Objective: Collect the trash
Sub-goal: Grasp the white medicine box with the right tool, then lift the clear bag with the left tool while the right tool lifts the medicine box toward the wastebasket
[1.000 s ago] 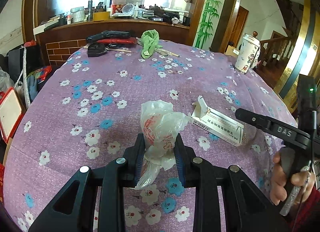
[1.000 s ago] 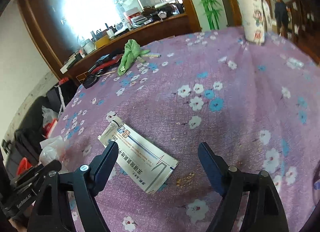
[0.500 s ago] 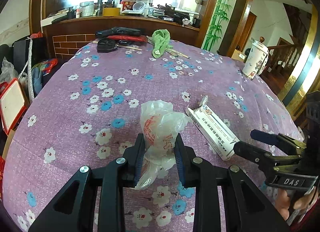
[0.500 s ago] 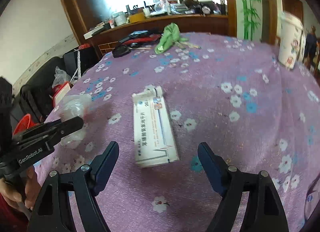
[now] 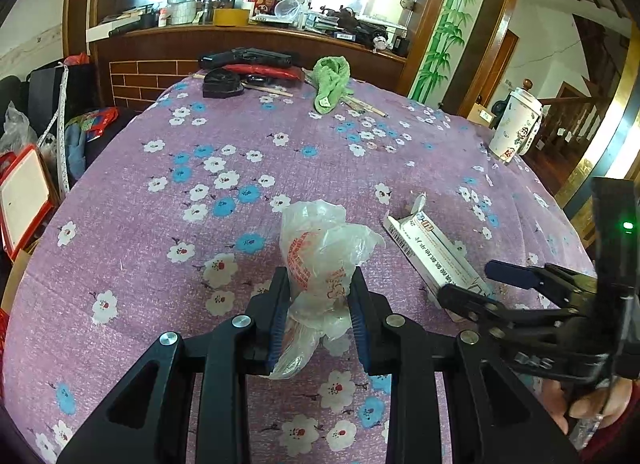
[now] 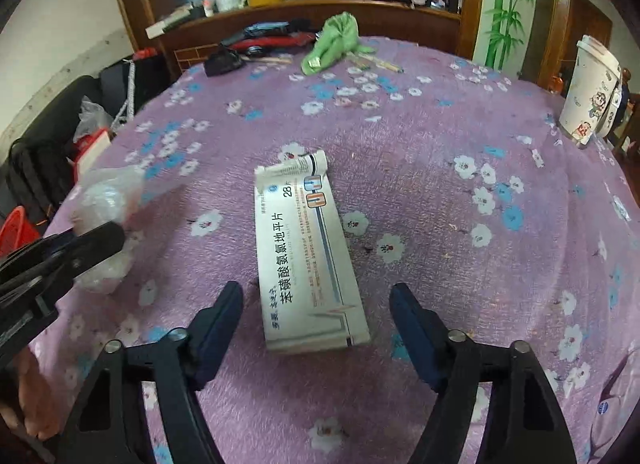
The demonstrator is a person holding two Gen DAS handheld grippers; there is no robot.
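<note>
My left gripper (image 5: 318,288) is shut on a crumpled clear plastic bag (image 5: 324,248) with red print, held just above the purple flowered tablecloth (image 5: 168,224). The bag also shows blurred in the right wrist view (image 6: 106,200), beside the left gripper's finger (image 6: 80,248). A flat white medicine box (image 6: 306,252) with an open far flap lies on the cloth. My right gripper (image 6: 316,304) is open, its fingers either side of the box's near end. The box (image 5: 432,252) and right gripper (image 5: 476,284) also show in the left wrist view.
A tall white paper cup (image 6: 592,92) stands at the table's right edge. A green cloth (image 6: 334,40), chopsticks, a black pouch (image 6: 222,60) and red and black items lie at the far edge. A cluttered wooden counter (image 5: 256,30) stands behind. Bags and a red basket (image 6: 14,228) sit left of the table.
My right gripper has swung round and closed in on the medicine box, which now lies lengthwise between its open fingers. My left gripper still holds the bag, barely moved.
</note>
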